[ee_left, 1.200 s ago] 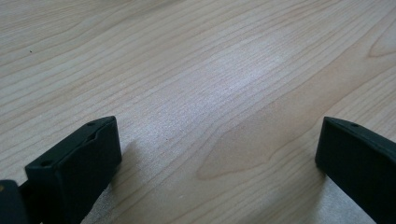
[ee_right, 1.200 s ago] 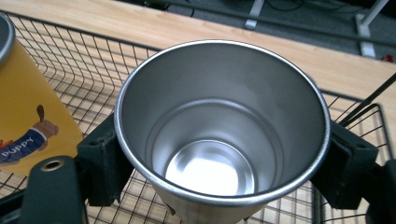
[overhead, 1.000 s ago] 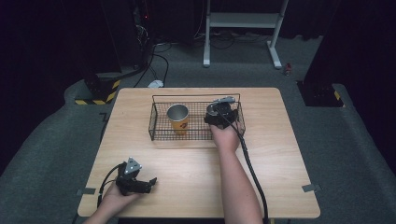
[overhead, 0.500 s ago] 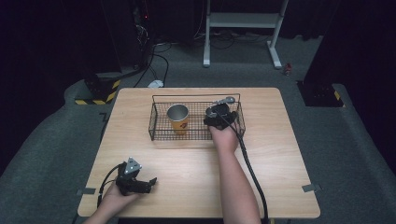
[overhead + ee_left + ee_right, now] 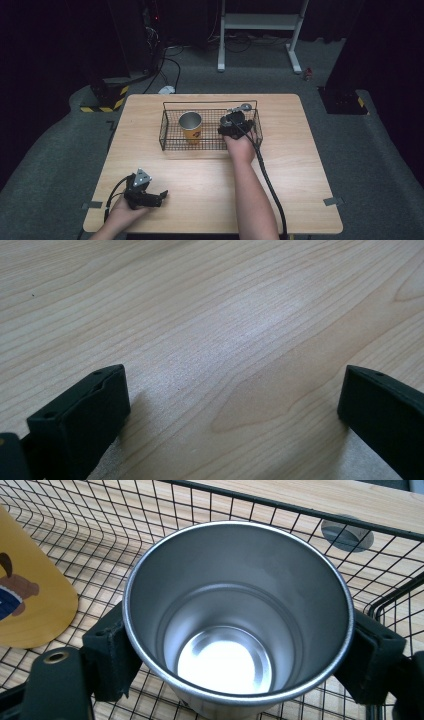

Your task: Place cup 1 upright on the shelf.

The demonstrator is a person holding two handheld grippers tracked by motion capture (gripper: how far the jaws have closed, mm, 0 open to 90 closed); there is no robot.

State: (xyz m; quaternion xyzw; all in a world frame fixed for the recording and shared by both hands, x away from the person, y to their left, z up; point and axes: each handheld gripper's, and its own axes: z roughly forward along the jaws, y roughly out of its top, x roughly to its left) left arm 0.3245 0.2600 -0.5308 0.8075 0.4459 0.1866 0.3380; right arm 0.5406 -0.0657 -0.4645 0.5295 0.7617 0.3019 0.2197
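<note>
The right gripper (image 5: 235,650) has its two black jaws clamped on a plain round stainless-steel cup (image 5: 235,625), one jaw pressed to each side of the wall just below the rim. The steel cup stands upright between them, mouth open toward the camera, inside the black wire basket (image 5: 280,507) on the light wooden tabletop (image 5: 200,175). Off to one side of these jaws, apart from them, a yellow cup with a bear picture (image 5: 25,600) stands in the same basket. The left gripper (image 5: 232,405) rests low over bare wood, its jaws spread wide with nothing between them, well away from the basket.
</note>
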